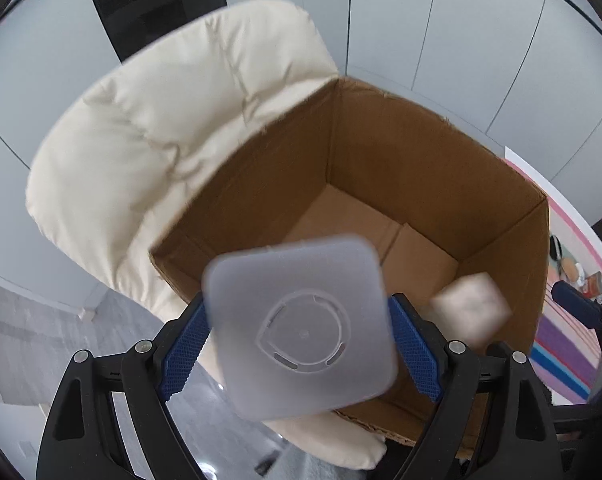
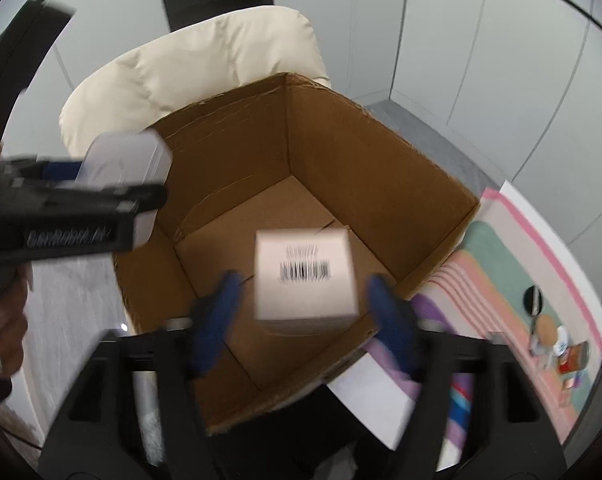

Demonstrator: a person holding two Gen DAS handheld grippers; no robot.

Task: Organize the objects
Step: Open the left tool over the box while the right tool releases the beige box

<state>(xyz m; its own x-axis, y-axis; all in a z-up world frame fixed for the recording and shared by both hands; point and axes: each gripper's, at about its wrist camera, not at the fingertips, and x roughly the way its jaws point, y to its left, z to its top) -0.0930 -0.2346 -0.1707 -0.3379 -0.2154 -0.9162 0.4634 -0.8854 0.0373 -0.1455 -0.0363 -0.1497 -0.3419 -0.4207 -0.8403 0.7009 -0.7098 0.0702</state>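
An open brown cardboard box [image 1: 401, 148] stands on a cream padded chair [image 1: 161, 128]; it also shows in the right wrist view [image 2: 361, 152]. My left gripper [image 1: 299, 340] is shut on a frosted square plastic container [image 1: 301, 328], held over the box's near left rim; it shows in the right wrist view [image 2: 129, 168]. My right gripper [image 2: 305, 300] is open, its fingers apart from a small white box with a barcode [image 2: 305, 276] that is blurred in the air above the box floor. This white box also shows in the left wrist view [image 1: 471, 310].
A striped pastel cloth [image 2: 501, 264] lies right of the box, with small items such as a jar and a tin [image 2: 561, 348] on it. White wall panels and a dark cabinet stand behind the chair. Grey floor lies to the left.
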